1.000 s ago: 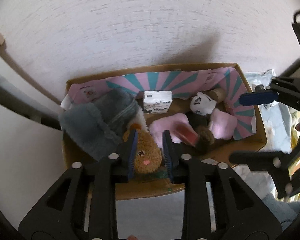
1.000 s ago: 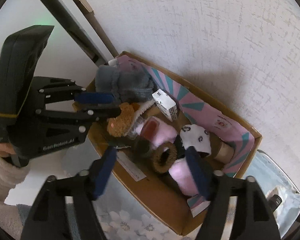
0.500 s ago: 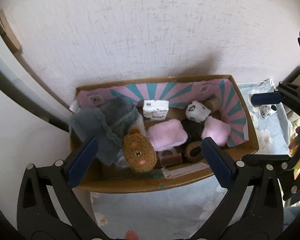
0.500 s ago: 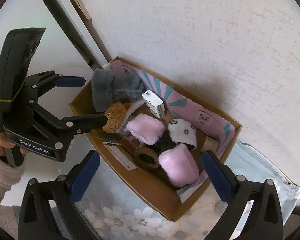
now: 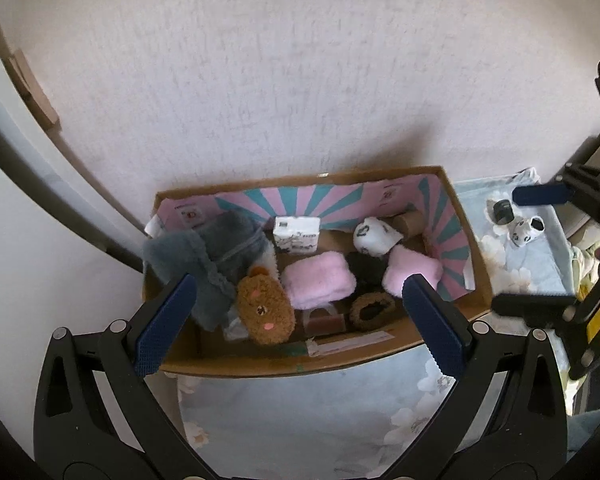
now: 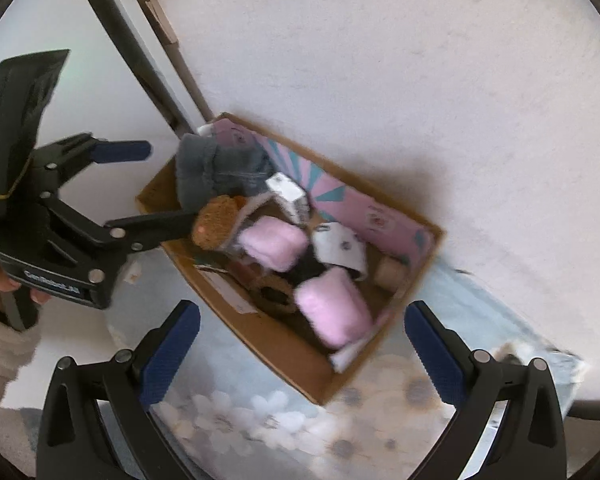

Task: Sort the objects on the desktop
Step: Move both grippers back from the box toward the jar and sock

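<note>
The left wrist camera looks down steeply along its own two fingers, from the long open side of the cardboard box (image 5: 384,354), so the box lies straight across the picture, with the wall behind it. At the right edge of this view the right gripper (image 5: 536,248) enters from the side. The right wrist camera also looks down steeply, but from the box's corner, so the cardboard box (image 6: 284,352) lies diagonal. The left gripper (image 6: 156,184) shows at the left. Both views share the whole box, the flowered cloth (image 5: 320,420) and the wall.
</note>
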`<move>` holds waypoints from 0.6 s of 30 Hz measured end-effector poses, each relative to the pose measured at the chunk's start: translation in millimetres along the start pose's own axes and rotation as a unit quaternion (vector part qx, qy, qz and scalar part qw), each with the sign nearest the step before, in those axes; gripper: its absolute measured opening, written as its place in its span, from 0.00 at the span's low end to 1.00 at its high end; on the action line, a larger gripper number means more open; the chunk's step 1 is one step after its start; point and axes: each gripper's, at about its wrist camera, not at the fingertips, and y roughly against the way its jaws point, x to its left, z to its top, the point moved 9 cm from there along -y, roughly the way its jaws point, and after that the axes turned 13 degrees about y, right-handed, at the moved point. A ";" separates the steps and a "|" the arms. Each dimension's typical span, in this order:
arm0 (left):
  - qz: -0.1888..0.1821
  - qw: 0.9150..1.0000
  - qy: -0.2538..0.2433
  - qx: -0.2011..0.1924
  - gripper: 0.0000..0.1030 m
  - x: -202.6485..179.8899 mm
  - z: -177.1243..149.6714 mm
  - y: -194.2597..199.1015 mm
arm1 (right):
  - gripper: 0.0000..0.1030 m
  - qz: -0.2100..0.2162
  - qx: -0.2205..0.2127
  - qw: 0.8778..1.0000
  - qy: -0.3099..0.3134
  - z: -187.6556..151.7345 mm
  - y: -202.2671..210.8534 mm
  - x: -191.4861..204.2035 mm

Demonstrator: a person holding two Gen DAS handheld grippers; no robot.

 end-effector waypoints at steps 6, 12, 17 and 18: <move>-0.018 0.999 0.023 -0.031 1.00 -10.8 12.7 17.7 | 0.99 -0.042 -0.045 0.998 -0.010 1.1 34.9 -18.0; -0.016 0.999 0.019 -0.046 1.00 -25.0 19.4 29.5 | 0.99 -0.060 -0.051 0.997 -0.026 -13.3 52.3 -35.9; -0.040 0.998 0.008 -0.047 0.99 -44.1 20.3 37.6 | 0.99 -0.085 -0.061 0.994 -0.027 -29.2 69.8 -48.8; -0.042 0.998 0.007 -0.047 0.99 -48.1 20.8 38.3 | 0.99 -0.089 -0.063 0.994 -0.027 -31.3 72.9 -50.3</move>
